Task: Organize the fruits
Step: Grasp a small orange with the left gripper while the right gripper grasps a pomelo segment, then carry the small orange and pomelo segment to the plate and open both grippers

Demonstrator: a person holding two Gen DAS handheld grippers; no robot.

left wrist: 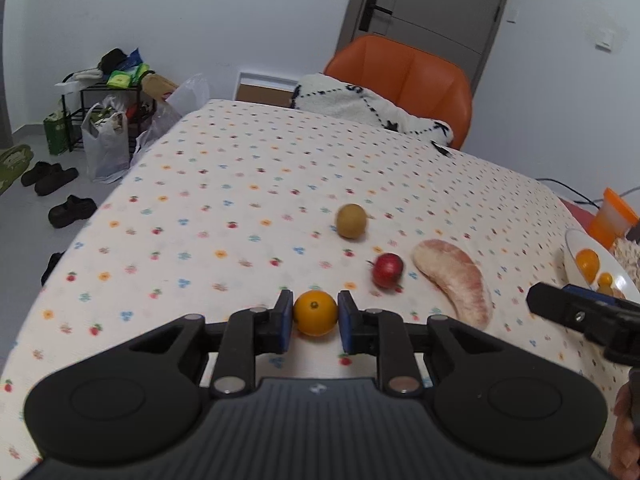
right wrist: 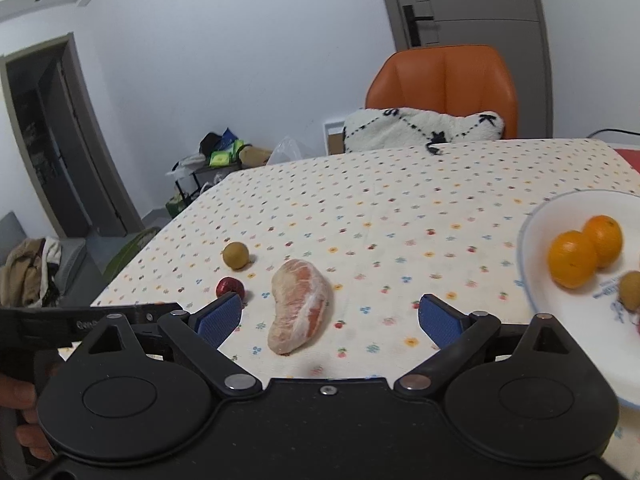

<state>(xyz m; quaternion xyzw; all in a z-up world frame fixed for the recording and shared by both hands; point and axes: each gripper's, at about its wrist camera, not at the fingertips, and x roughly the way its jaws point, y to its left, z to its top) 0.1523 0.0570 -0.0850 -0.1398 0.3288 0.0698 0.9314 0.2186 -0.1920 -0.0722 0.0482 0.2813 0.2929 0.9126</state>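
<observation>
The left claw is clamped on an orange: its two blue pads press against the fruit's left and right sides, and the orange sits low over the bench, which is covered with a pale cloth printed with small fruits and flowers. Whether the orange rests on the cloth or is just lifted off it cannot be told. Beyond it on the cloth lie a small red apple, a brownish-green kiwi further back, and a peeled pomelo segment just right of the apple, all apart from one another. The right claw stands wide apart and holds nothing; between its blue pads, on the cloth just ahead, lies the pomelo segment, touched by neither pad. From that view the apple and the kiwi lie to the segment's left, the apple partly hidden behind the left pad. At the right edge of the bench is a white plate carrying two oranges that touch each other, with a second kiwi near them at the frame edge. An orange chair with a white fleecy blanket draped over it stands at the far side of the bench, before a grey door.
</observation>
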